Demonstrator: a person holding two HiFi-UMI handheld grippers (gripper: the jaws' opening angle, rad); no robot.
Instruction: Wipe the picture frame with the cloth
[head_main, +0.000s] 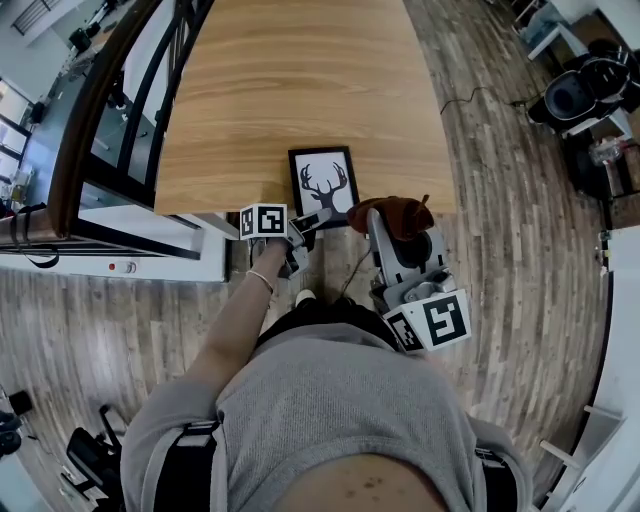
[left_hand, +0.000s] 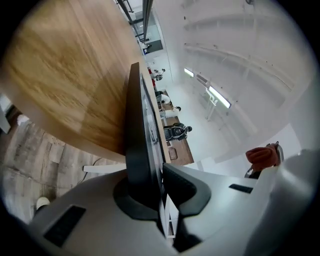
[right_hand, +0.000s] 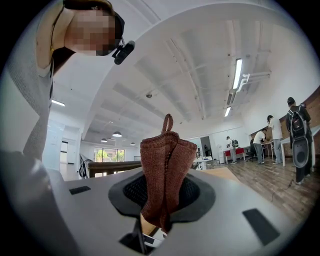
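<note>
Head view: picture frame (head_main: 324, 184) at table's (head_main: 300, 80) 6 o'clock edge. Only gripper views show left gripper (left_hand: 157, 192) clamping it, right gripper (right_hand: 161, 200) pinching cloth (right_hand: 165, 167).

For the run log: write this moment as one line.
left gripper: shut on picture frame | right gripper: shut on cloth | picture frame: at near edge of table | cloth: beside picture frame

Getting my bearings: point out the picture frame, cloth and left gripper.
picture frame (head_main: 324, 182): head view, deer print.
cloth (right_hand: 166, 170): right gripper view, knitted middle.
left gripper (left_hand: 159, 190): left gripper view, between fingertips.
</note>
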